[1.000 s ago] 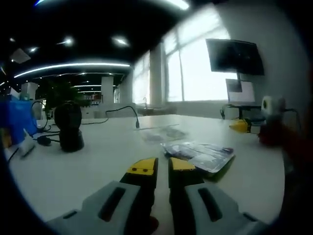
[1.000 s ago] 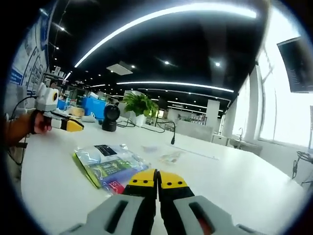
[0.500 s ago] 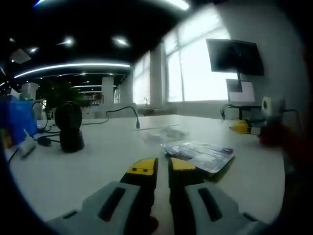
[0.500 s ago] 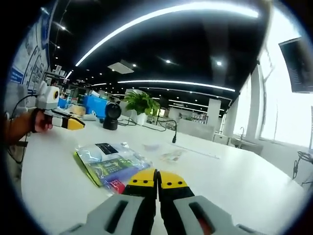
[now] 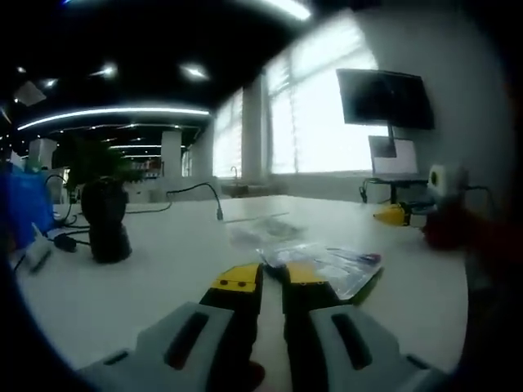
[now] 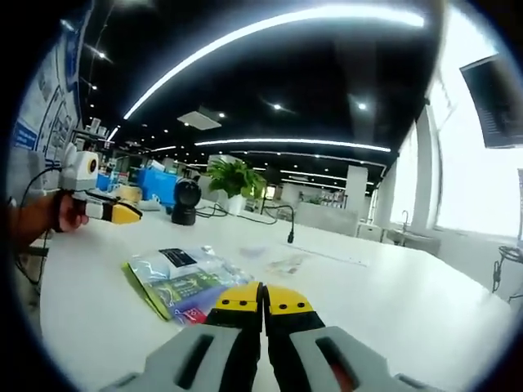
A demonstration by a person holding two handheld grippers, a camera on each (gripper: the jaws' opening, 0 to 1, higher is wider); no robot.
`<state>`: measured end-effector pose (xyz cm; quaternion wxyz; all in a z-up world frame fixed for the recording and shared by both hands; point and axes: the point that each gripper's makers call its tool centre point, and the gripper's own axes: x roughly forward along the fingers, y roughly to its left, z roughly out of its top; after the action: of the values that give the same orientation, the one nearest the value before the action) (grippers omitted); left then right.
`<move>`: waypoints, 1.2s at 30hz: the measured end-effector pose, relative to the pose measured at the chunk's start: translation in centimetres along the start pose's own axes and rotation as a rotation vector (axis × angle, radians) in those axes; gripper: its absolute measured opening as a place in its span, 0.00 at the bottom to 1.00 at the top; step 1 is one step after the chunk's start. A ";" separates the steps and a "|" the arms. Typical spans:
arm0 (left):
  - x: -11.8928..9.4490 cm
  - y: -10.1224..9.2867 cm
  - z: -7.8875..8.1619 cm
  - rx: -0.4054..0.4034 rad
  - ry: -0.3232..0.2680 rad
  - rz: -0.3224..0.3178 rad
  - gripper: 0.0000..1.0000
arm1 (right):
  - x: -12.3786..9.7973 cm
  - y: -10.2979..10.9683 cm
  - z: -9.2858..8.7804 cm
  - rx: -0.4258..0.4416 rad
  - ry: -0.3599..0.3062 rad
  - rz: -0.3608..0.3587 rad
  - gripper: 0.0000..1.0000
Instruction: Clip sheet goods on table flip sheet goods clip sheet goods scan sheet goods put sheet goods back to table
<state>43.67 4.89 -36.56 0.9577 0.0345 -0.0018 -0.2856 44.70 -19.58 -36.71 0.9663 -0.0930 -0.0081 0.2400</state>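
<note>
While both sets of jaws stood over the white table (image 6: 425, 310), noted as follows.

Right gripper (image 6: 262, 296) jaws: pressed together, tips touching, nothing held; just short of the packet.
Left gripper (image 5: 272, 277) jaws: narrow slit between tips, nothing held.
Sheet goods (image 6: 185, 280): flat clear packet lying loose on the table, near both grippers, unclipped.
Scanner (image 6: 185, 200): black, upright, well apart beyond the packet.
Risk, entry: closed tips likely to push the packet instead of clipping it.
Risk, grip: slick film, thin edge flush with table; possible slip or crumple during flip.
</note>
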 end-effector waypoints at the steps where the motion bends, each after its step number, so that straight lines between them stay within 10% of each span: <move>1: 0.1 0.0 0.1 0.023 0.003 0.004 0.03 | -0.1 -0.2 0.1 0.003 -0.001 -0.005 0.00; 14: 1.4 -2.0 0.0 -0.022 0.048 -0.080 0.04 | -0.1 1.0 0.7 -0.140 0.133 0.060 0.00; 36: 3.5 -2.2 -2.4 -0.145 0.187 -0.157 0.05 | 3.2 3.2 -2.3 -0.121 0.243 0.143 0.00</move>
<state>45.39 1.28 -39.19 0.9285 -0.0080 0.1107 -0.3544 46.19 -15.68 -39.61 0.9332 -0.1796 0.1011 0.2944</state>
